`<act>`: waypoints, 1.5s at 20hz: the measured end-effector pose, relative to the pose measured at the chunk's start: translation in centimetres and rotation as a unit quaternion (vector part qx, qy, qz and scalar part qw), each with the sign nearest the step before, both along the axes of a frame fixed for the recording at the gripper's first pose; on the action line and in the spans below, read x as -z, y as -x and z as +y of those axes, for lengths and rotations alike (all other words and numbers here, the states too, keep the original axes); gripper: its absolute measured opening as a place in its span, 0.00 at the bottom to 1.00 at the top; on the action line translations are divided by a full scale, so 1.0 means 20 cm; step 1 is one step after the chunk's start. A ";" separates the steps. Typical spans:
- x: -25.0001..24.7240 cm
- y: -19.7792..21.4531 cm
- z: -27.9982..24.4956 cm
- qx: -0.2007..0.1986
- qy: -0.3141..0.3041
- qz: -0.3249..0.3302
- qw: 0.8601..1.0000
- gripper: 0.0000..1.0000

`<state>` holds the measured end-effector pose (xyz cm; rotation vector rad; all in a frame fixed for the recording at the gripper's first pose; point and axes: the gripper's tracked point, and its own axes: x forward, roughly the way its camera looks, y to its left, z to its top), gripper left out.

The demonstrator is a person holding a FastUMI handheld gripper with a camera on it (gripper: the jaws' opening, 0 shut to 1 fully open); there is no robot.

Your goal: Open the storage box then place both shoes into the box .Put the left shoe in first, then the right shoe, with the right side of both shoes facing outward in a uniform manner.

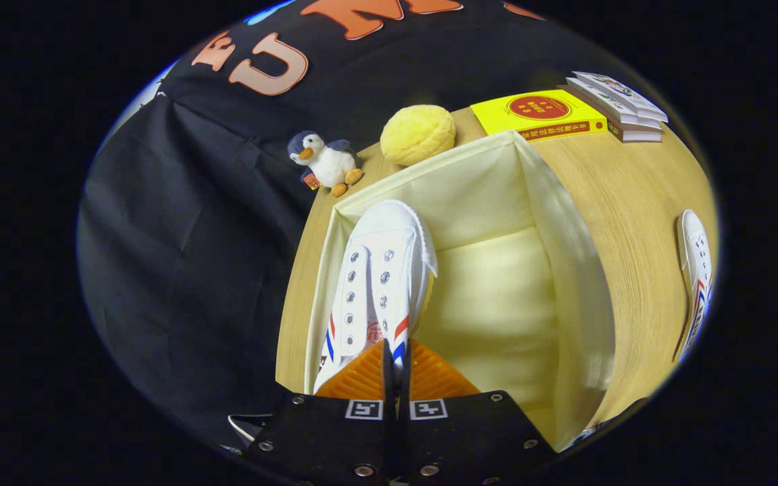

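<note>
The gripper (396, 368) was clamped on the rim of 1 white shoe (379, 283), both fingers pressed together on it. That shoe hung inside the open cream box (564, 270), against its left wall, toe pointing away. The other shoe (695, 283) lay on the wooden table (632, 196), well to the right of the box. Beyond the box sat a toy penguin (325, 162), a yellow bun (418, 133) and some books (564, 111).

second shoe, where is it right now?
In the gripper view, the second shoe lies on the wooden table, right of the open storage box, well apart from the gripper.
</note>
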<state>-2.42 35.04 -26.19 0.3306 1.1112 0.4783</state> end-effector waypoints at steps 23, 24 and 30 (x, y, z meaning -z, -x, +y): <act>-0.36 -0.12 -0.31 0.017 -0.021 -0.070 0.997 0.98; -0.40 -0.13 -0.36 0.022 -0.023 -0.075 0.997 0.98; -0.45 -0.21 -0.76 0.060 -0.010 -0.090 0.994 0.98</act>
